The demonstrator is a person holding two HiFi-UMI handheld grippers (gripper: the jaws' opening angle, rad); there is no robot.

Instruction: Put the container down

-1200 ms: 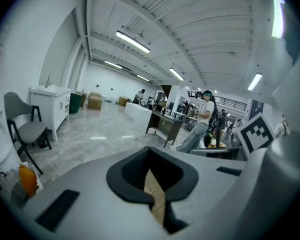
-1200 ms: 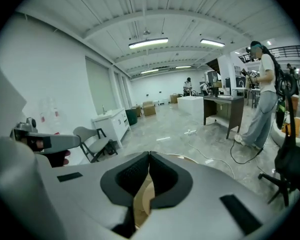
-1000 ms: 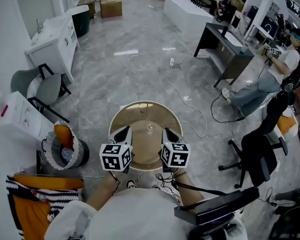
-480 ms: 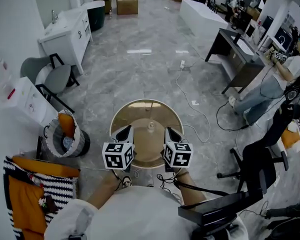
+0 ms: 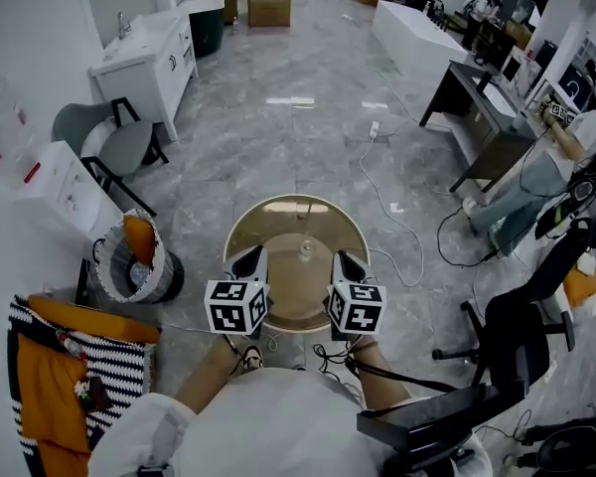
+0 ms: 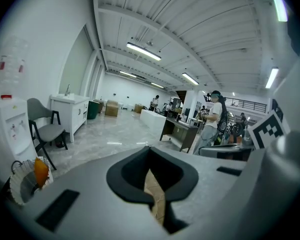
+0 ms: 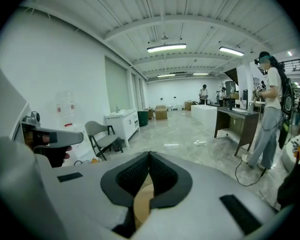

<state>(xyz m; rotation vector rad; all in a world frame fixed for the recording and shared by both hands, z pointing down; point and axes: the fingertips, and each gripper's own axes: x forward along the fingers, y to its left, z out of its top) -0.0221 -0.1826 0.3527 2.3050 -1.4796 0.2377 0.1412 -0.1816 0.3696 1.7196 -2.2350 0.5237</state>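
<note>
A round tan container (image 5: 296, 266) with a small knob at its centre hangs above the grey floor in the head view. My left gripper (image 5: 246, 264) is shut on its left rim and my right gripper (image 5: 346, 264) is shut on its right rim. In the left gripper view the dark pads (image 6: 135, 176) meet, with a tan strip of the container (image 6: 156, 201) pinched between them. The right gripper view shows the same, with the ribbed pads (image 7: 135, 176) closed over a tan edge (image 7: 141, 204). The container's underside is hidden.
A lined bin (image 5: 129, 261) with an orange thing in it stands left of the container, near a chair (image 5: 109, 152) and a white cabinet (image 5: 144, 53). A cable (image 5: 397, 227) trails over the floor at right, by a black office chair (image 5: 526, 316) and a desk (image 5: 482, 117). A person (image 5: 566, 137) stands far right.
The floor and furniture have slid a little across the head view, as the viewpoint shifted. Both grippers keep the same hold on the container.
</note>
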